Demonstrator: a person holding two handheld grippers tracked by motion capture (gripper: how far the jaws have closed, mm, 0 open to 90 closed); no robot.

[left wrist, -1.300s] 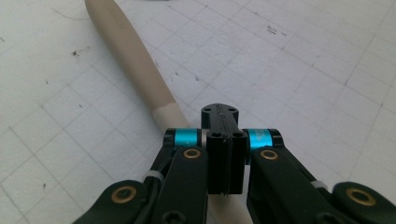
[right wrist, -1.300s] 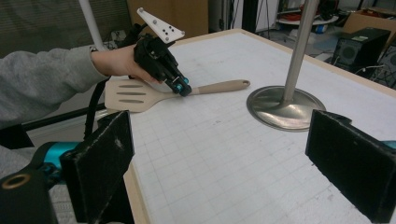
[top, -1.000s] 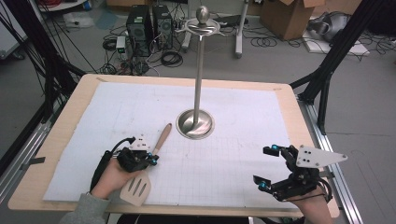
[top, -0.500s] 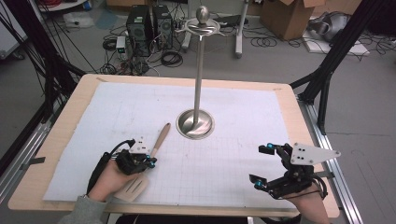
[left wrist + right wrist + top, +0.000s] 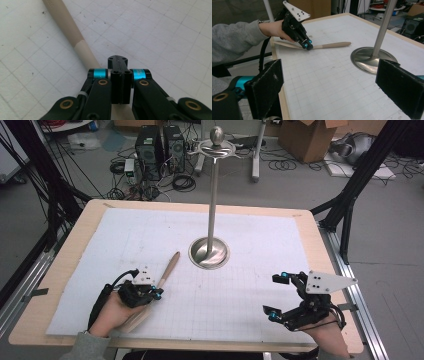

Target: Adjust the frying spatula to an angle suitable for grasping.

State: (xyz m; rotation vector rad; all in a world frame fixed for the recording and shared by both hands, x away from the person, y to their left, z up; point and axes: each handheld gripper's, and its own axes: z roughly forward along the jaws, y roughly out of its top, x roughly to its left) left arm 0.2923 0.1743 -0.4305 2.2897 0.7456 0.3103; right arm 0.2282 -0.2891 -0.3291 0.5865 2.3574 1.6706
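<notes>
A wooden spatula (image 5: 169,270) lies on the white gridded mat (image 5: 240,300), with its handle pointing toward the metal stand (image 5: 214,200). My left gripper (image 5: 157,294) is shut, its tips down on the handle's lower part; the blade end (image 5: 131,321) pokes out under the hand. In the left gripper view the closed jaws (image 5: 117,60) sit over the handle (image 5: 75,40), which runs beneath them. From the right gripper view the left gripper (image 5: 307,46) touches the spatula (image 5: 332,45). My right gripper (image 5: 276,295) is open at the mat's front right, nothing between its pads (image 5: 329,82).
The stand's round base (image 5: 209,252) sits mid-table, its pole rising to a hook ring with a knob (image 5: 217,142). The wooden table edge (image 5: 320,250) frames the mat. Computers, cables and boxes lie on the floor beyond.
The left hand has shifted slightly over the spatula's blade, so less of the blade shows. The right gripper has barely moved and stays open.
</notes>
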